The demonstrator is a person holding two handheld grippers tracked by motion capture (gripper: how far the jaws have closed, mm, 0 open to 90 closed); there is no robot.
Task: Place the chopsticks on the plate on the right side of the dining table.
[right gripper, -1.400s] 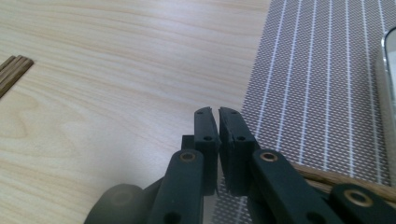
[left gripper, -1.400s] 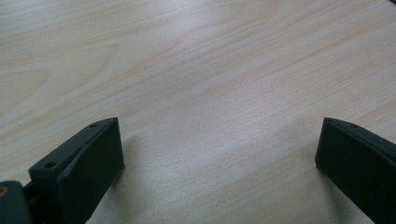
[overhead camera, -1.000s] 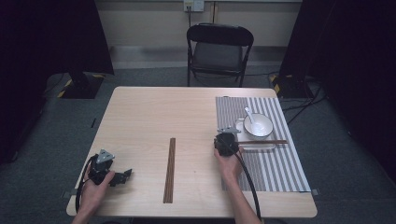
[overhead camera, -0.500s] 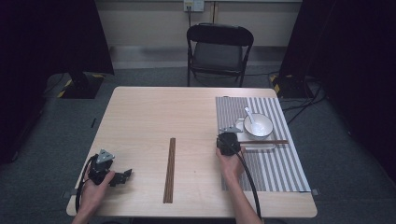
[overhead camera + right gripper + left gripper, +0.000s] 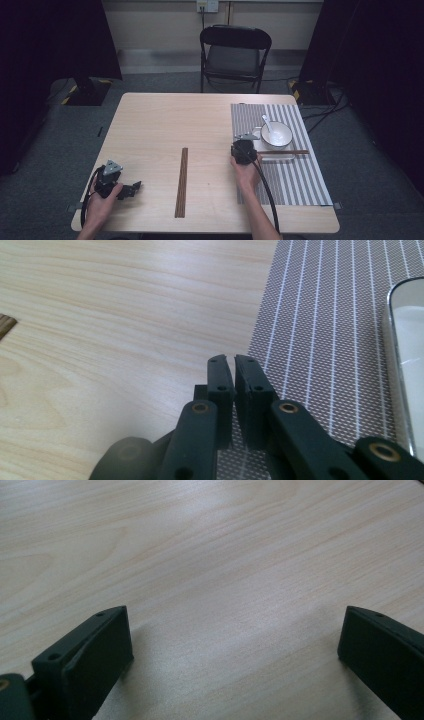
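On a pale wooden table [image 5: 160, 130], the right gripper [image 5: 234, 371], jaws closed on nothing, sits at the striped mat's [image 5: 295, 175] left edge; one chopstick [image 5: 283, 152] lies crosswise just right of it, below the bowl [image 5: 276, 135]. The left gripper [image 5: 235, 645] rests wide open.

A black folding chair [image 5: 235, 52] stands beyond the table [image 5: 160, 120], with dark curtains [image 5: 55, 40] at either side.
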